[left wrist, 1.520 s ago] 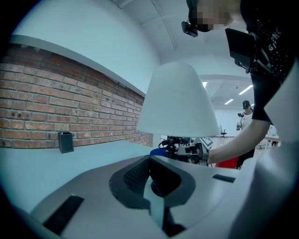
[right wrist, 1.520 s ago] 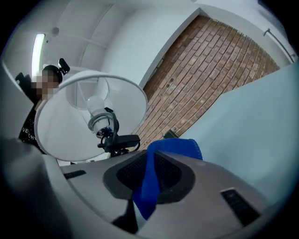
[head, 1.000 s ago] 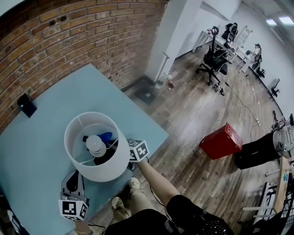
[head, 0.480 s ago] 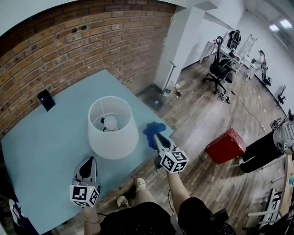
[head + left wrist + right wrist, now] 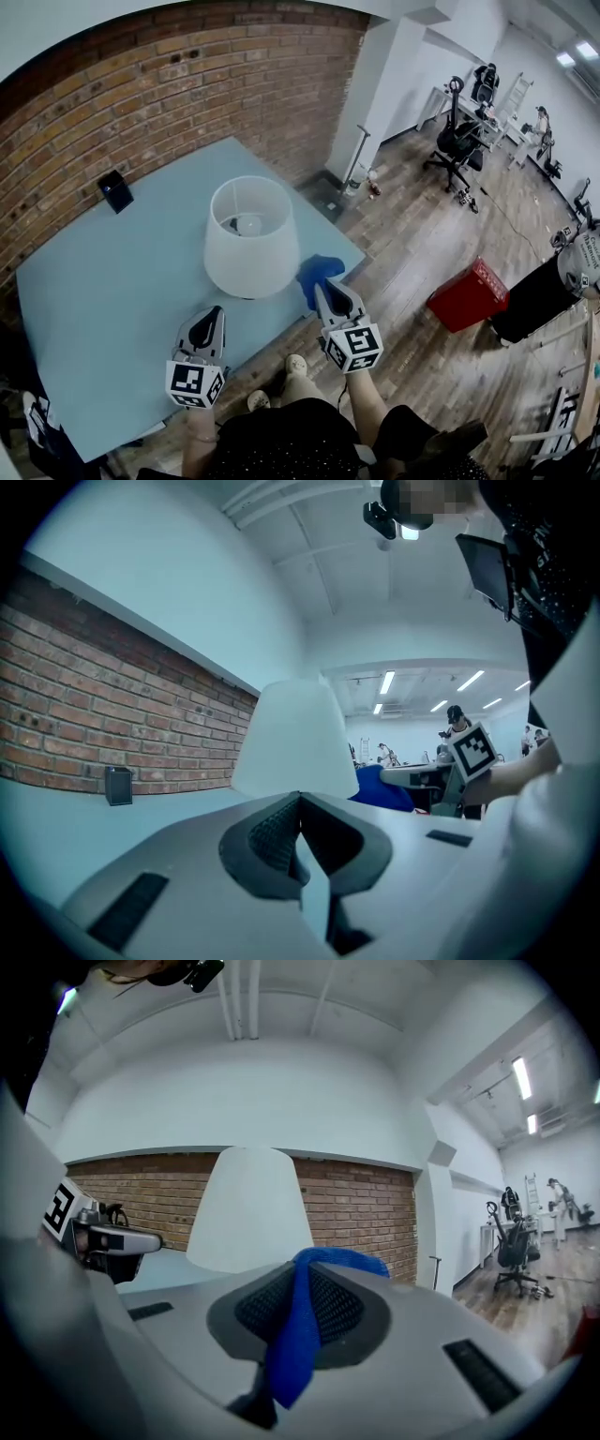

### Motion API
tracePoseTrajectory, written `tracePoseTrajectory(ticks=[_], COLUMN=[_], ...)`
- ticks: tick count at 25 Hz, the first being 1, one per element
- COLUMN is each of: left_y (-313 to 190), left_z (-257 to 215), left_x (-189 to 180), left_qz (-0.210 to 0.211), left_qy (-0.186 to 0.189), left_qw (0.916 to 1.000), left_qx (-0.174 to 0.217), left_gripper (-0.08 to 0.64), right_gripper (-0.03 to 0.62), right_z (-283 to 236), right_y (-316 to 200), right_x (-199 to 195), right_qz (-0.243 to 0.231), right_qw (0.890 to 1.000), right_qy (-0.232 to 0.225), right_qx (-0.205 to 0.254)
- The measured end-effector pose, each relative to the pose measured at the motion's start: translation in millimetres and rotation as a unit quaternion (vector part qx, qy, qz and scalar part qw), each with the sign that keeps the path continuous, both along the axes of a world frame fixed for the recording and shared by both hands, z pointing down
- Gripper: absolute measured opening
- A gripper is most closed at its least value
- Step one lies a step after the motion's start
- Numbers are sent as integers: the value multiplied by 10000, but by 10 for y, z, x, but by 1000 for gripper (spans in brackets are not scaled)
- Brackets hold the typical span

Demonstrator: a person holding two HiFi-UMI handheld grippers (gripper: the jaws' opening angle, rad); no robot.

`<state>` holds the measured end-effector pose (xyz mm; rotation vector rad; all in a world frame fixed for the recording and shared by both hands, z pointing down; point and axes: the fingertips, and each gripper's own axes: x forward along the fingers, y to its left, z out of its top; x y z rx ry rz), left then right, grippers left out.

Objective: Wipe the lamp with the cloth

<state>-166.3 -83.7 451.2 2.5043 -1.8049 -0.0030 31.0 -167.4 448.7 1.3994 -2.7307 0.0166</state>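
A lamp with a white shade (image 5: 251, 236) stands on the light blue table (image 5: 112, 281), near its right edge. The same lamp shade (image 5: 295, 738) rises ahead in the left gripper view, and the lamp shade (image 5: 248, 1208) also fills the middle of the right gripper view. My right gripper (image 5: 330, 289) sits just right of the lamp, shut on a blue cloth (image 5: 317, 274); the cloth (image 5: 298, 1330) hangs between its jaws. My left gripper (image 5: 210, 321) is below the lamp, jaws together with nothing between them.
A small black box (image 5: 116, 191) stands at the back of the table by the brick wall (image 5: 169, 84). Off the table on the wood floor are a red box (image 5: 466, 294), office chairs (image 5: 455, 136) and desks farther back.
The view has pulled back from above the lamp. My right gripper, with the blue cloth, came out from the shade to its right side. The left gripper stays below the lamp.
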Motion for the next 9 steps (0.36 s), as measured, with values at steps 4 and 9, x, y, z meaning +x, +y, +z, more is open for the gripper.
tracePoseTrajectory(ticks=[4,9], left_y=[2,-72], left_z=[-26,25], left_x=[16,73], left_qz=[1,70], left_qy=[7,-4], left_qw=[10000,10000], left_qx=[17,-10], left_gripper=[9,9], right_gripper=[54,54], right_z=[22,111], right_y=[18,-22], right_x=[4,58], right_qz=[-35,-22], right_qw=[9998,9999], right_qy=[170,167], right_qx=[13,-22])
